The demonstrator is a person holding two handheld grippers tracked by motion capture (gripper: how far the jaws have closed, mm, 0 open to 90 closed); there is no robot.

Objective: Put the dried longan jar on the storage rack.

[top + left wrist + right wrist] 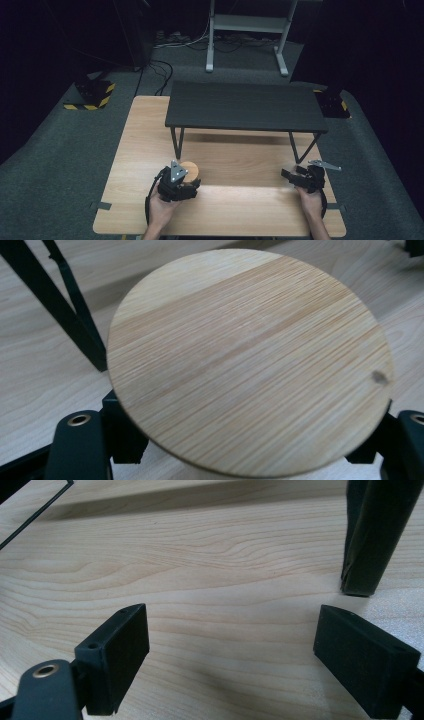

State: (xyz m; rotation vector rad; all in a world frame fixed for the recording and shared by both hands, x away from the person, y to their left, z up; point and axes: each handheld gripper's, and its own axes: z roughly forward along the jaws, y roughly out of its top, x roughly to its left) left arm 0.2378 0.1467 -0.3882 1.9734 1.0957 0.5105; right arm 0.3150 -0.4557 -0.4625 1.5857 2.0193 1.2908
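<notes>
You are gripping the wooden-lidded jar (189, 172) at lower left with the left gripper (187, 186), likely rigid and slippery below the lid, while the right gripper (232, 655) is hanging open.

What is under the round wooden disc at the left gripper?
The round wooden disc sits between the left gripper and its jaws, with a pale object's edge showing just beneath it. The disc covers the rest, so that object cannot be identified. Around it lies the wooden table.
</notes>
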